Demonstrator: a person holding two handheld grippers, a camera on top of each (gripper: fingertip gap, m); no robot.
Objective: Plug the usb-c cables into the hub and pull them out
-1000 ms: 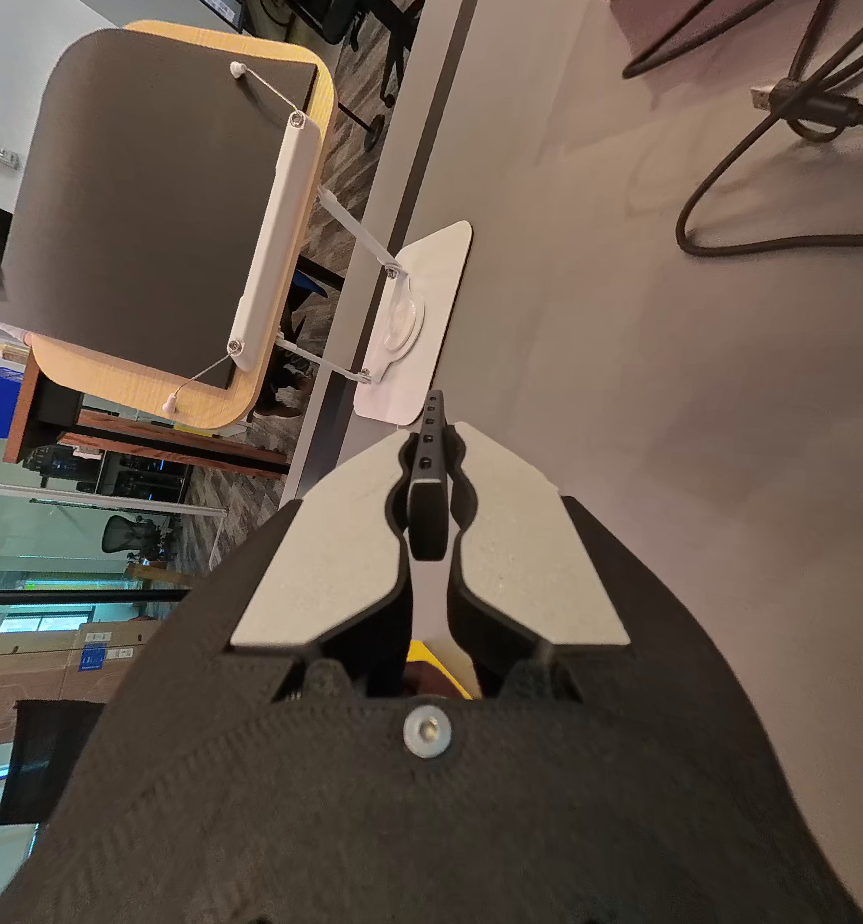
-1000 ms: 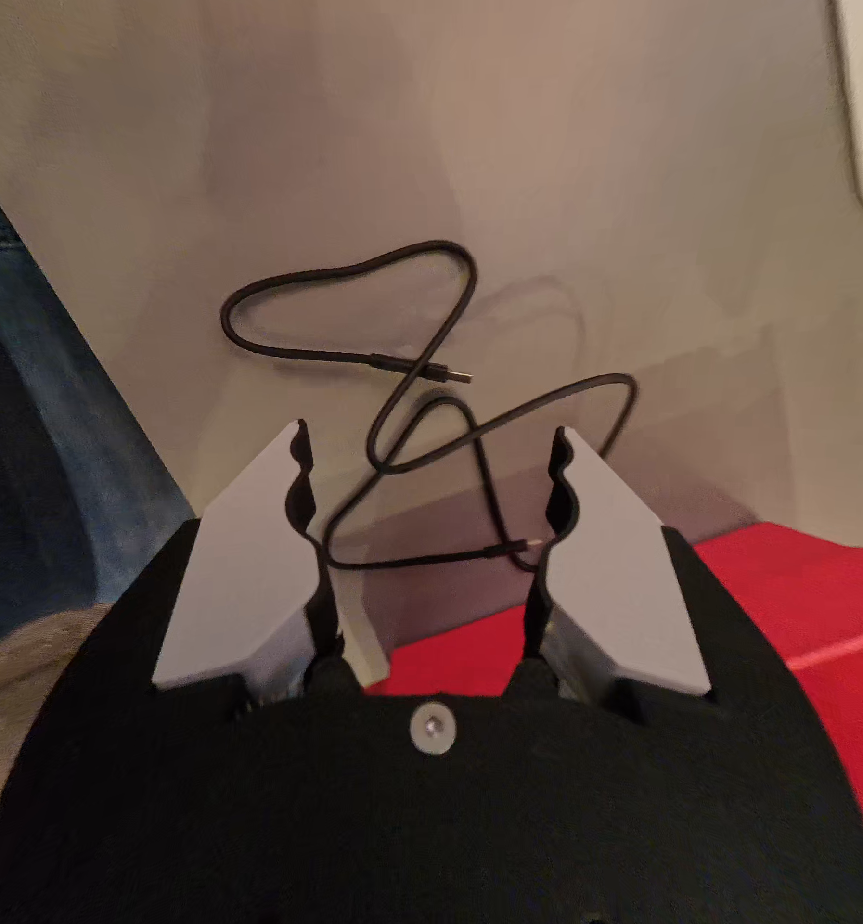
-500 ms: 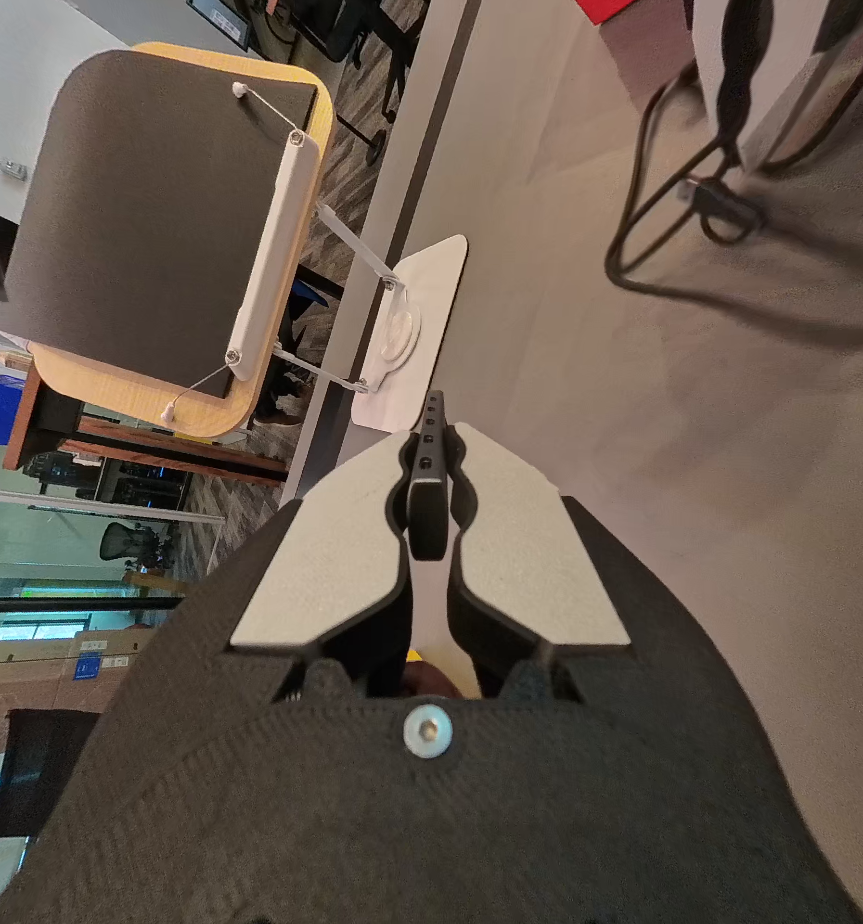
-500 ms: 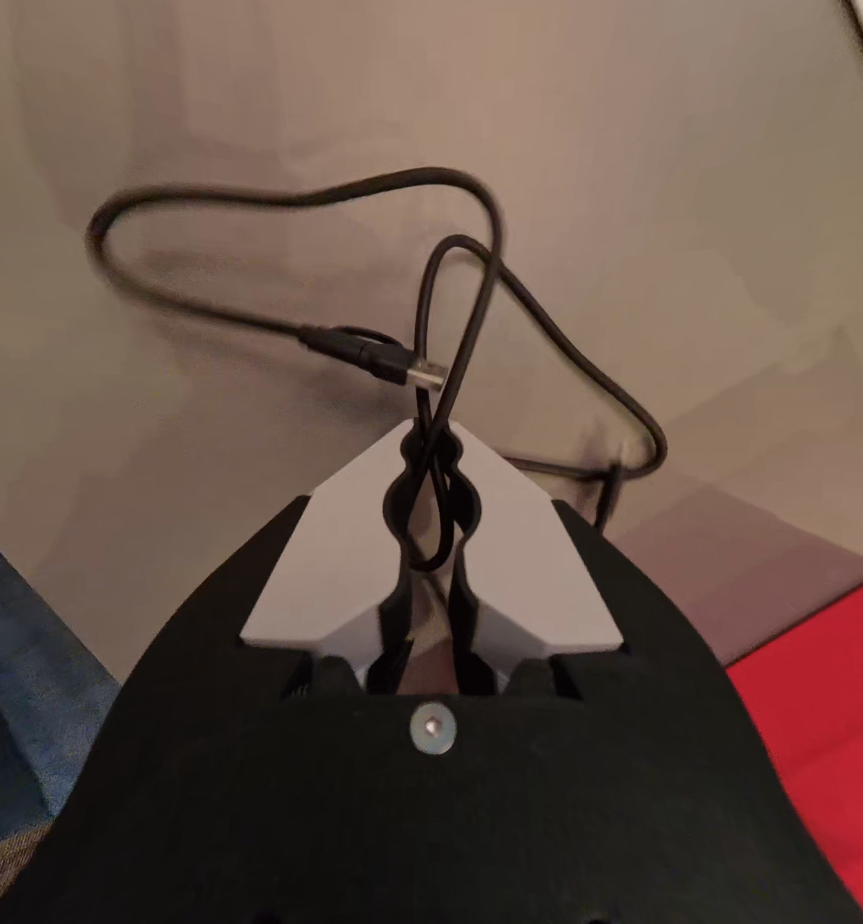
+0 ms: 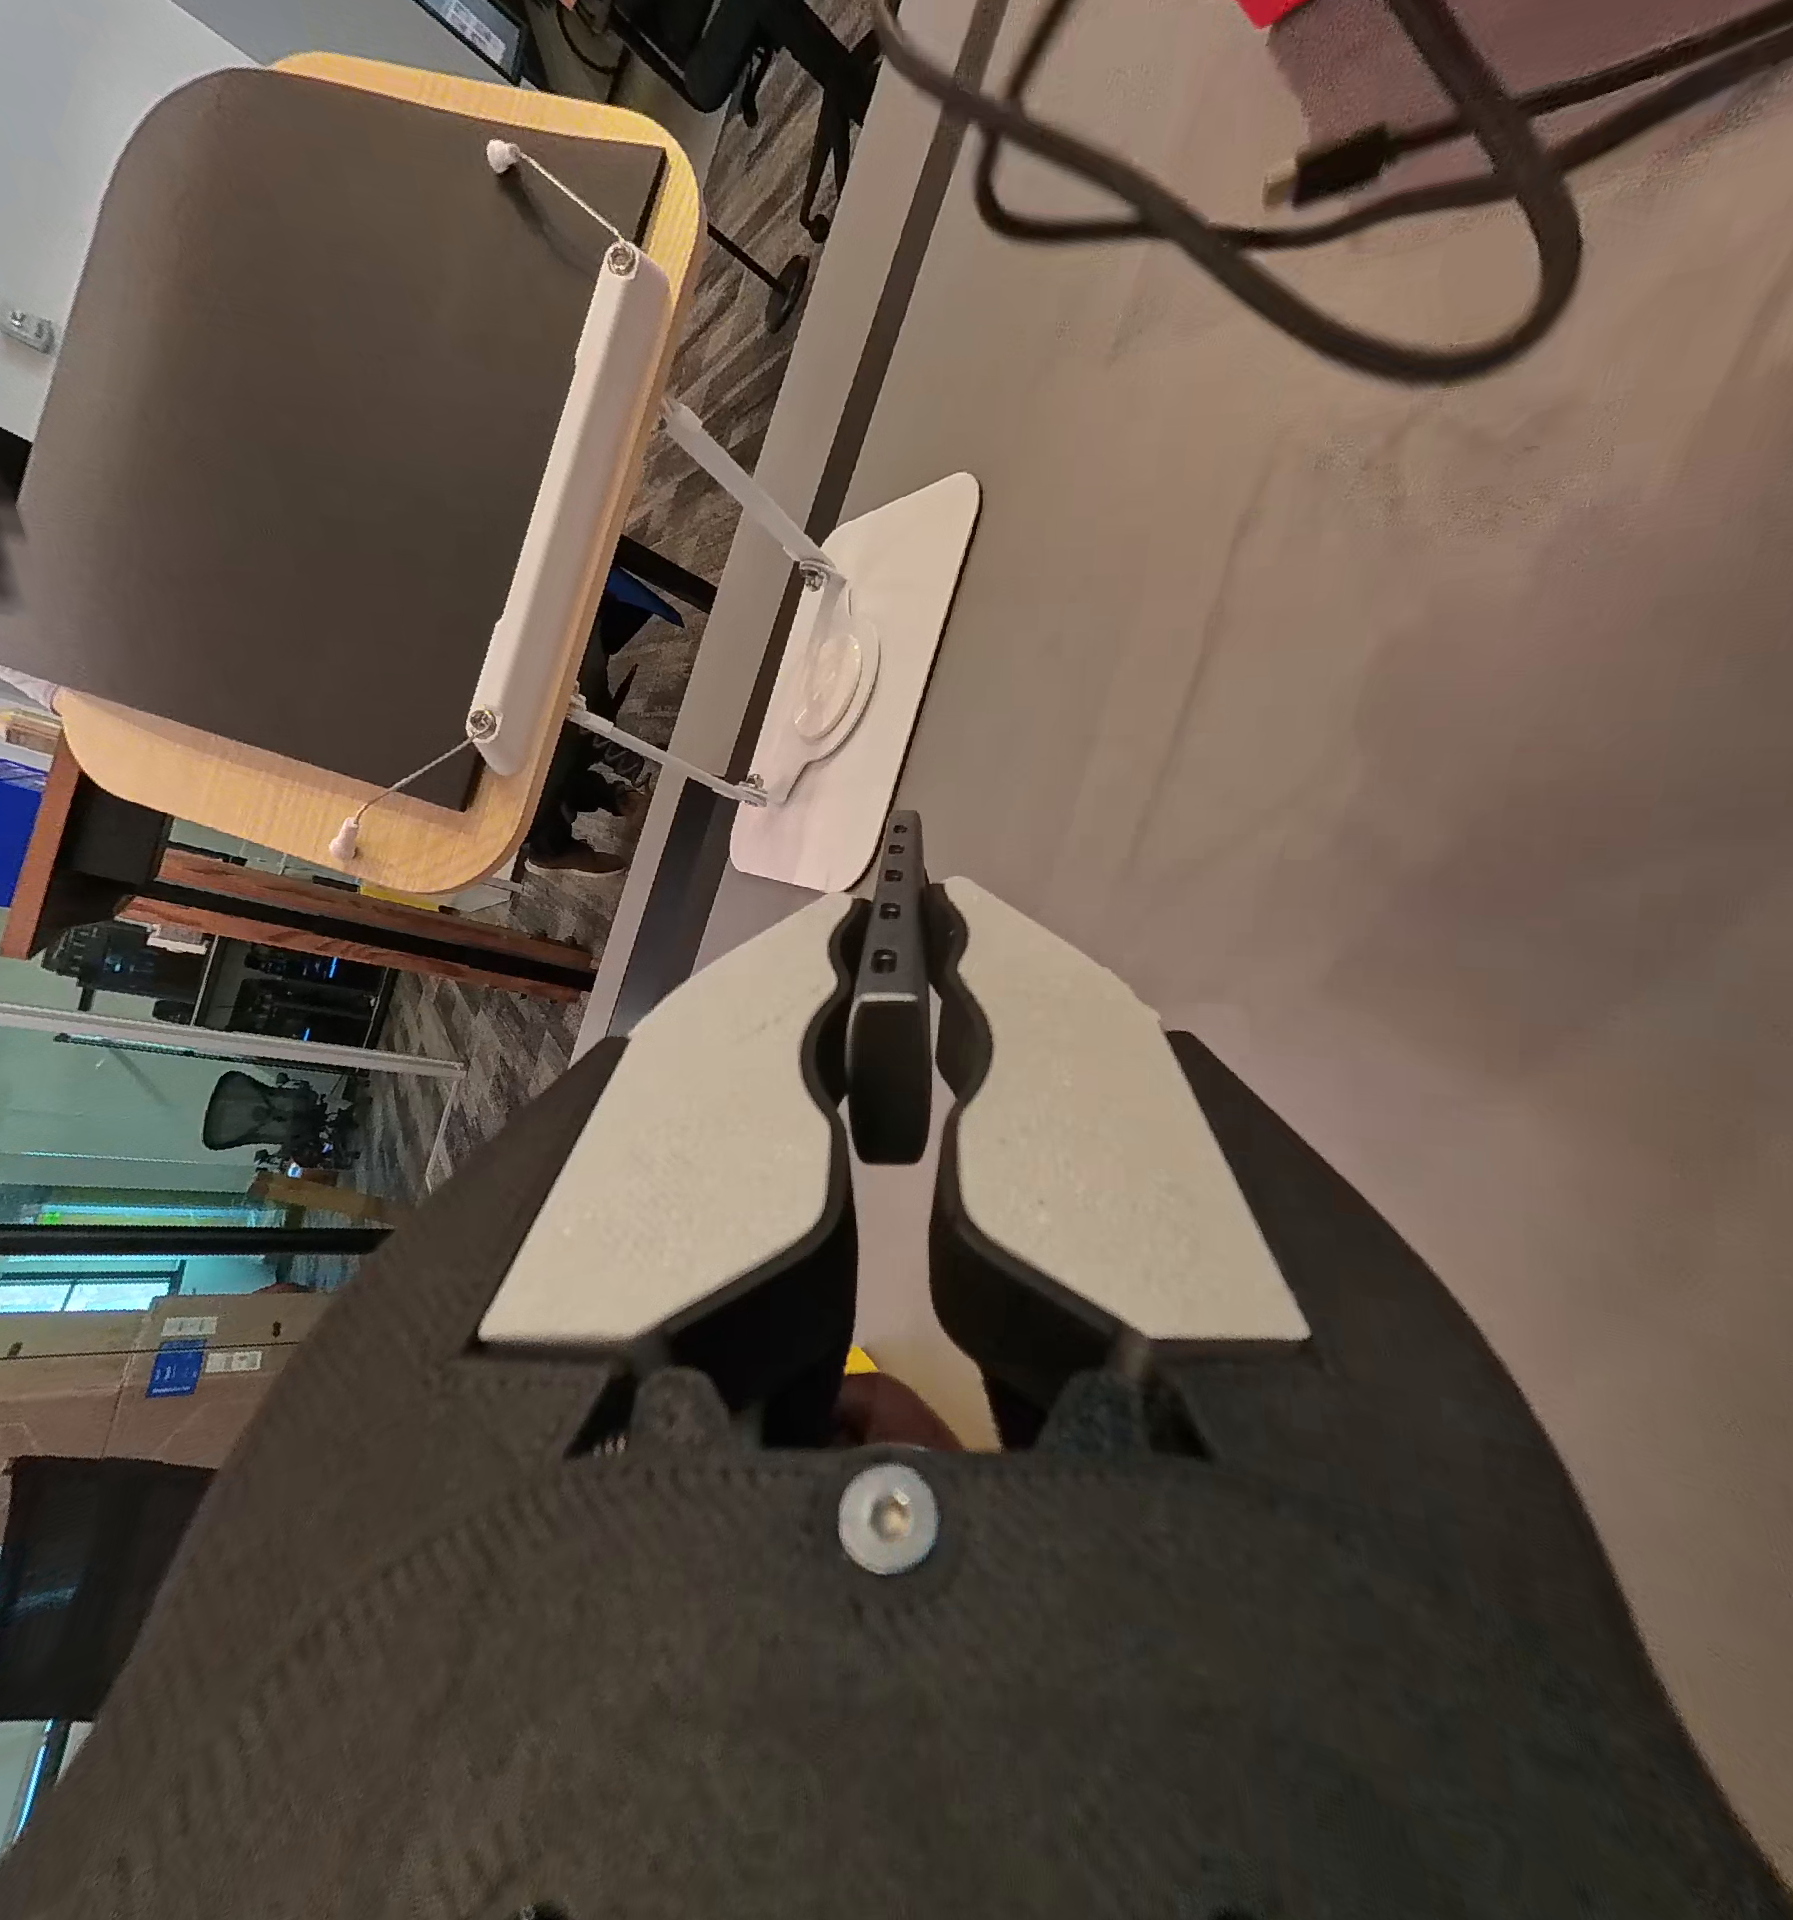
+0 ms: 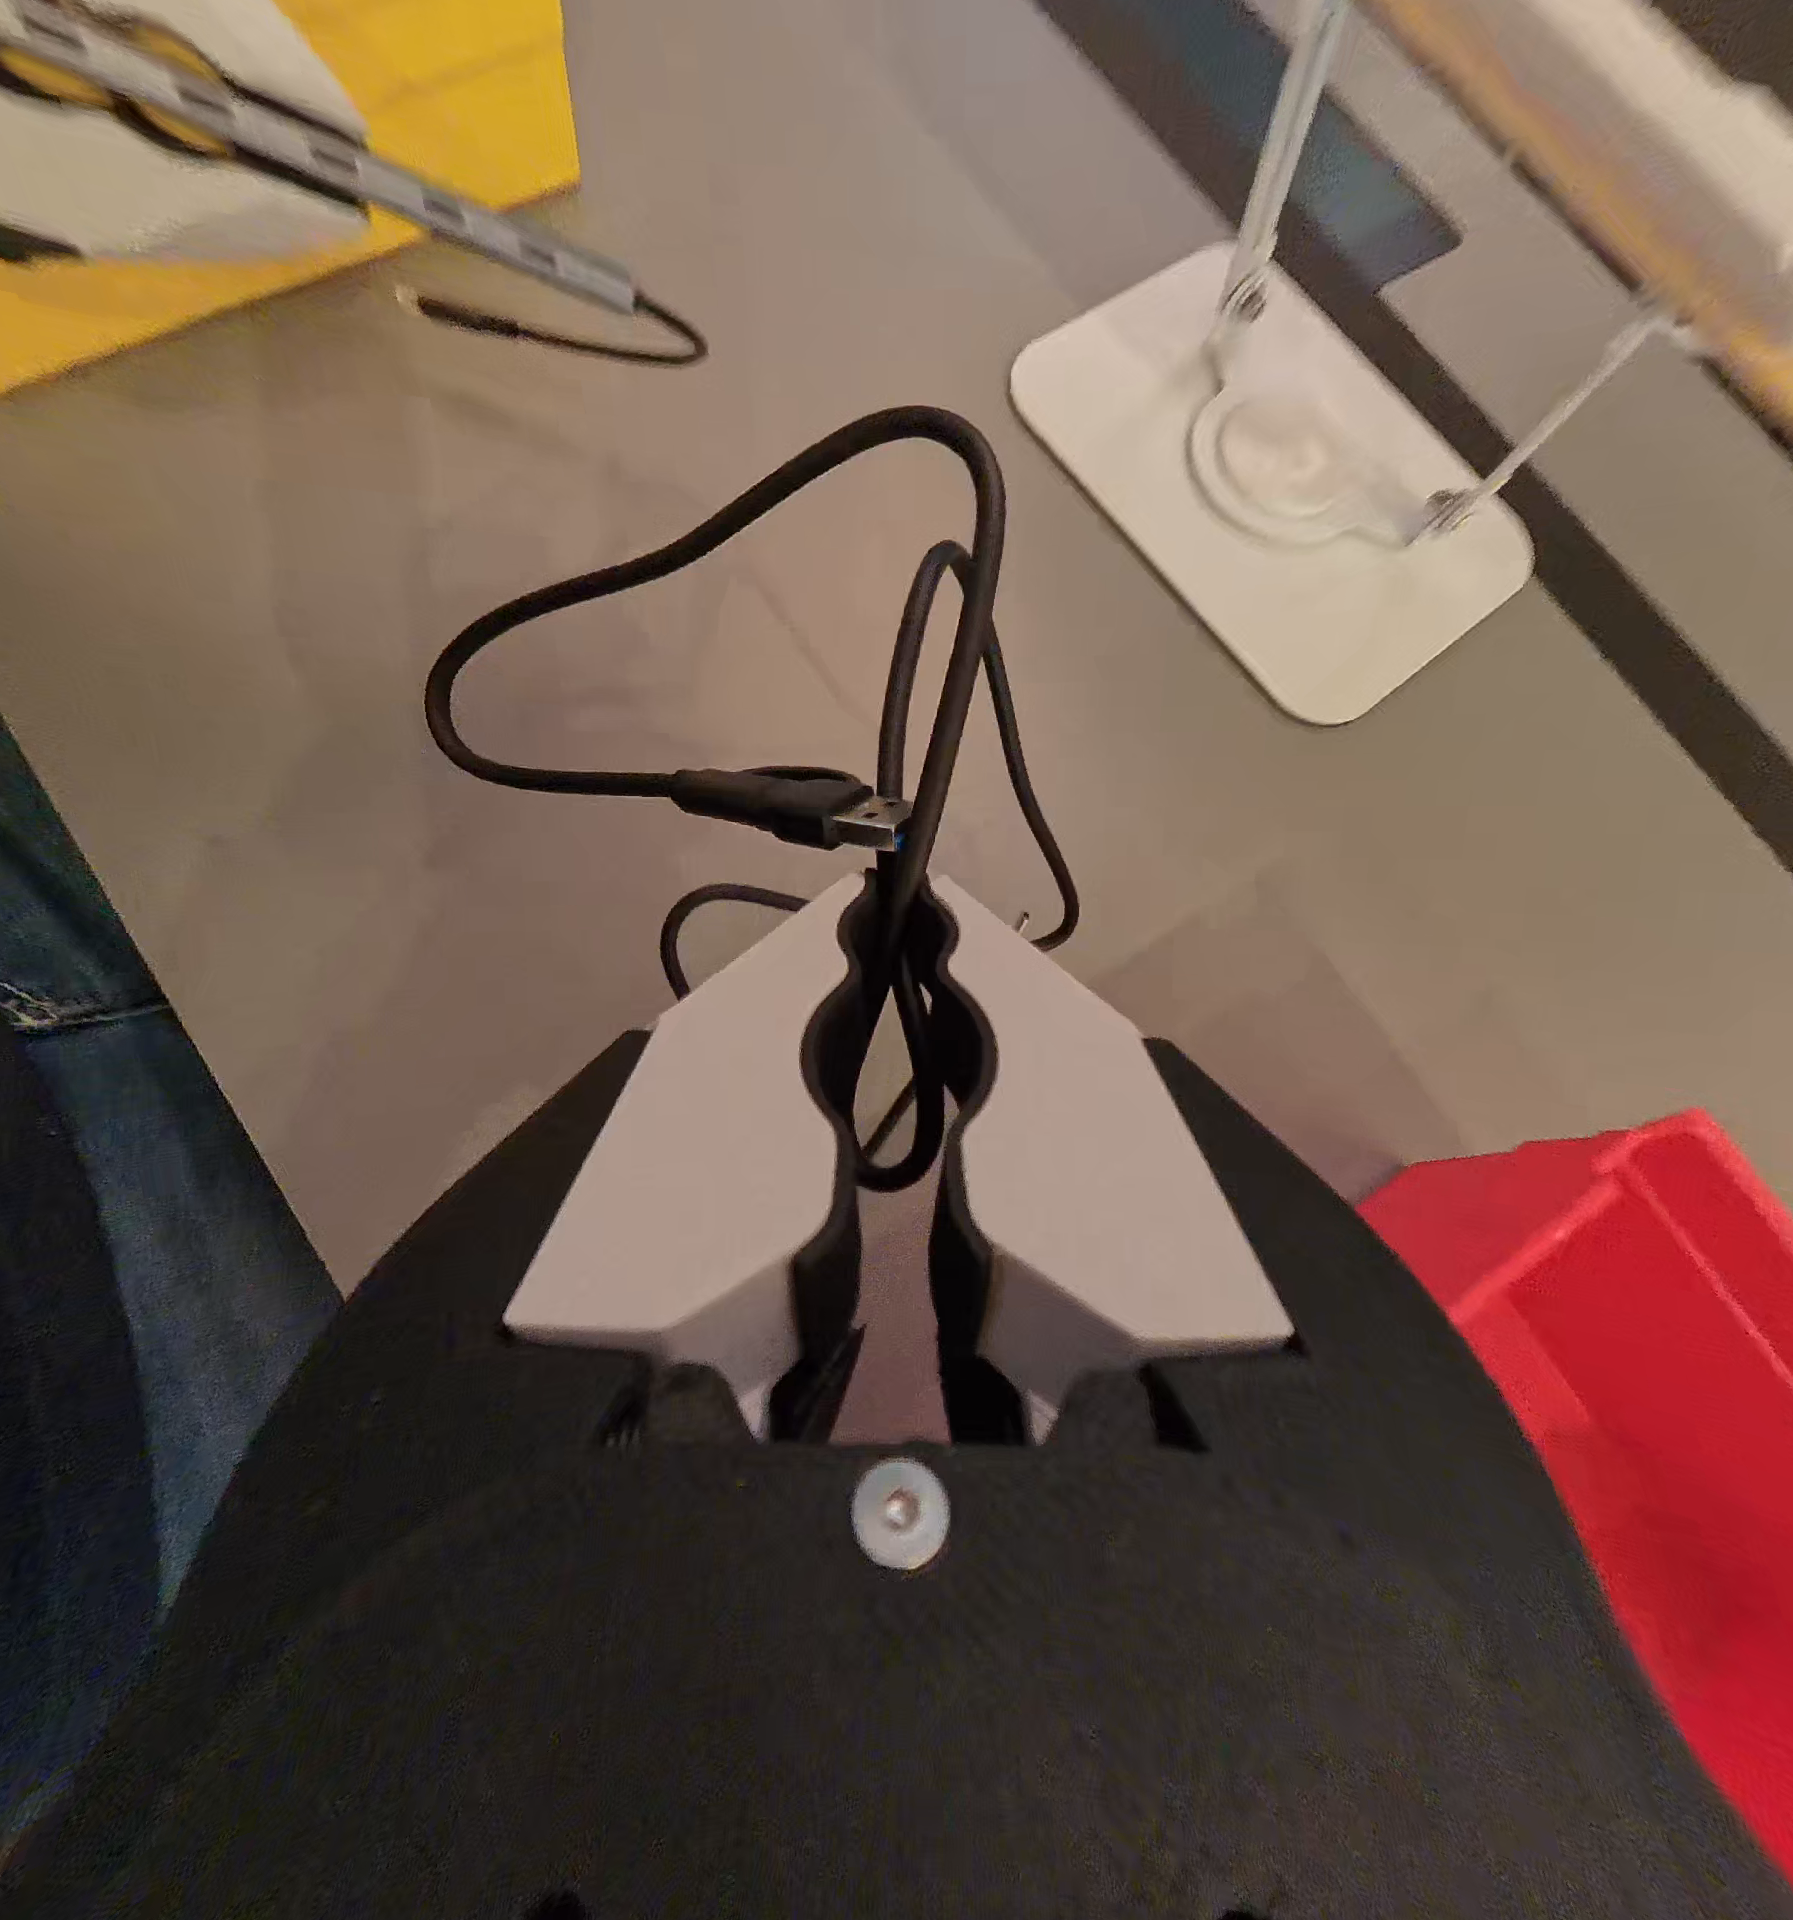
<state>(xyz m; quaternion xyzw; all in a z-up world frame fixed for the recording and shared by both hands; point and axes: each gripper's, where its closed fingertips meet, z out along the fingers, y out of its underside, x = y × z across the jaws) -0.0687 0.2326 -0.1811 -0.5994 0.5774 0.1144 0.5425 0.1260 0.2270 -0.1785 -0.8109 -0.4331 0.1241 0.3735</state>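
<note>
My left gripper (image 5: 890, 902) is shut on the dark slim hub (image 5: 890, 1039), held edge-on with its row of ports pointing forward. The hub also shows far off in the right wrist view (image 6: 476, 223), with its own thin lead trailing on the table. My right gripper (image 6: 897, 896) is shut on a bunch of black cables (image 6: 902, 997) and holds them lifted above the grey table (image 6: 248, 644). One cable loops up and its metal plug (image 6: 866, 823) hangs just ahead of the fingertips. The same cables hang blurred at the top of the left wrist view (image 5: 1391, 239).
A white stand base (image 6: 1276, 520) with thin legs carries a wood-and-black board (image 5: 352, 468) at the table's far edge. A red bin (image 6: 1650, 1351) sits at my right. A yellow object (image 6: 248, 239) lies far left. A person's blue-jeans leg (image 6: 40, 1091) is at the left edge. Across from one pair of fingers to the other is roughly 20 cm.
My right gripper closed on the cables and lifted them off the table, swinging toward the hub and stand. The left gripper kept hold of the hub, nearly still.
</note>
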